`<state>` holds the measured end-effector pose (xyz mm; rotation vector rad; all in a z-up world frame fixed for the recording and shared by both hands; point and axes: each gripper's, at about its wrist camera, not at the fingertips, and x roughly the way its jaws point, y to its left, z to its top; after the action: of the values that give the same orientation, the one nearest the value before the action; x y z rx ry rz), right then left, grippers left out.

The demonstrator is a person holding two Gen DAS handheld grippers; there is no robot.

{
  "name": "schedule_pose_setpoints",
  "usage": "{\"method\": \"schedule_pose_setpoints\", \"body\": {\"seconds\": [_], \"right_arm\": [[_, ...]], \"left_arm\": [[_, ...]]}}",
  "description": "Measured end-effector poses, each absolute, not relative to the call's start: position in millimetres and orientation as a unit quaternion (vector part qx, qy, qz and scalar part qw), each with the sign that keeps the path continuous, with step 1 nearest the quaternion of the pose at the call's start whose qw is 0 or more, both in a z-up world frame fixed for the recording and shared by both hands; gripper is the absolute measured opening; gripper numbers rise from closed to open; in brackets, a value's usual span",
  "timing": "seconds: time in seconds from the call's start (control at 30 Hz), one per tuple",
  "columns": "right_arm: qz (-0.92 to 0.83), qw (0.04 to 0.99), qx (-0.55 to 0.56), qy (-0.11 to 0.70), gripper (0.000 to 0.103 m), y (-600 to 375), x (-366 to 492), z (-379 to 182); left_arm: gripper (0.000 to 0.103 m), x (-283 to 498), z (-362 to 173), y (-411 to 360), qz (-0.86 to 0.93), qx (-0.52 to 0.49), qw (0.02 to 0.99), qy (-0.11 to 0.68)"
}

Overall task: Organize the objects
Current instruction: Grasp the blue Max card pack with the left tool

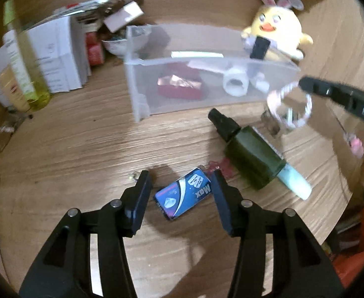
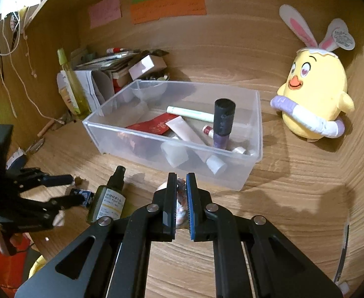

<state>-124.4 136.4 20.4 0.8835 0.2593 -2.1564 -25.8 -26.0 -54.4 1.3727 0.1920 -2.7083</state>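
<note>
A small blue box (image 1: 183,196) lies flat on the wooden desk between the fingers of my left gripper (image 1: 182,183), which stands open; the pads flank it without pressing. It also shows at the left of the right wrist view as the left gripper (image 2: 73,190) over the blue box (image 2: 85,195). My right gripper (image 2: 181,177) is shut on a pink and white hair tie (image 2: 180,198), lifted off the desk. From the left wrist view the hair tie (image 1: 291,106) dangles from the right gripper (image 1: 306,84) beside the clear plastic bin (image 1: 137,79).
The bin (image 2: 257,124) holds tubes, a red packet and small jars. A dark green spray bottle (image 1: 251,154) lies over a pale green tube (image 1: 296,183). A yellow plush chick (image 2: 316,92) stands at the right; papers and a yellow-green bottle (image 1: 25,57) are at the back left.
</note>
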Motion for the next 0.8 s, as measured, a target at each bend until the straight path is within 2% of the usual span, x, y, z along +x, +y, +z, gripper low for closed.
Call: {"method": "schedule_pose_setpoints", "body": {"seconds": [0.17,0.4,0.47,0.53,0.6,0.73,0.77,0.8], "right_arm": [[-0.853,0.386,0.340,0.093,0.007,141,-128,27],[-0.855,0.386,0.336,0.084,0.007,143,-131,33],[-0.855,0.387,0.336,0.082,0.007,142,-131,33],[-0.855,0.386,0.337,0.082,0.007,142,-131,32],[-0.854,0.387,0.338,0.081,0.007,142,-130,32],[-0.854,0.388,0.338,0.081,0.007,141,-129,32],[-0.854,0.388,0.337,0.081,0.007,141,-128,32],[-0.854,0.388,0.336,0.081,0.007,141,-128,33]], "left_arm": [[0.050,-30,-57,-21,-0.888,0.457,0.025,0.039],[0.050,-23,-57,-20,-0.888,0.457,0.018,0.047],[0.042,-20,-56,-19,-0.888,0.457,0.022,0.049],[0.029,-18,-54,-18,-0.887,0.458,0.027,0.049],[0.026,-15,-49,-17,-0.887,0.458,0.029,0.051],[0.027,-9,-40,-13,-0.892,0.450,0.024,0.040],[0.029,-8,-40,-13,-0.892,0.450,0.026,0.034],[0.036,-7,-40,-13,-0.892,0.449,0.028,0.029]]}}
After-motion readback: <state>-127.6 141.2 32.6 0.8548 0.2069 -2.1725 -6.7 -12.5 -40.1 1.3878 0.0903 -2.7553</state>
